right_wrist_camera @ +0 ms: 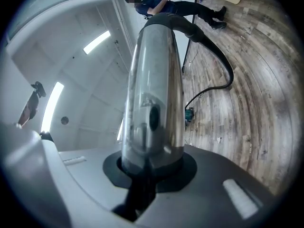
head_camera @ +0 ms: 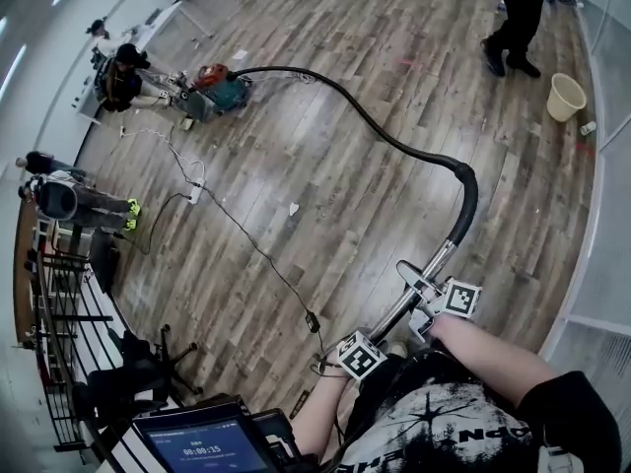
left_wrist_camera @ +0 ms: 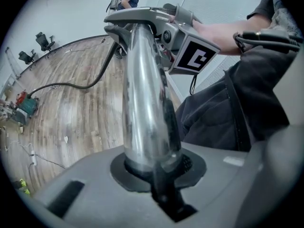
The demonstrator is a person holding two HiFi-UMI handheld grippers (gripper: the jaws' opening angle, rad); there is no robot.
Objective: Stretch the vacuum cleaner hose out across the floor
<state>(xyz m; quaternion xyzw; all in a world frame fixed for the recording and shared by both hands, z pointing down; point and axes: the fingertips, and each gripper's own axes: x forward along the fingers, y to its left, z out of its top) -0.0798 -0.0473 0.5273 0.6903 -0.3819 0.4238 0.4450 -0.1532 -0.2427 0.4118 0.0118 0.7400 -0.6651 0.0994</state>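
Left hand-held gripper, right beside it, clamp wand.

So the vacuum cleaner sits far off left on the floor, hose runs from it over to the tube up close (bucket is way off right).

A worn wood-plank floor fills the room, bounded by pale walls. Strip lights glow overhead. A cream bucket stands far right by the wall. A thin cable runs from a power strip at left. A black chair sits near left, beside a screen.
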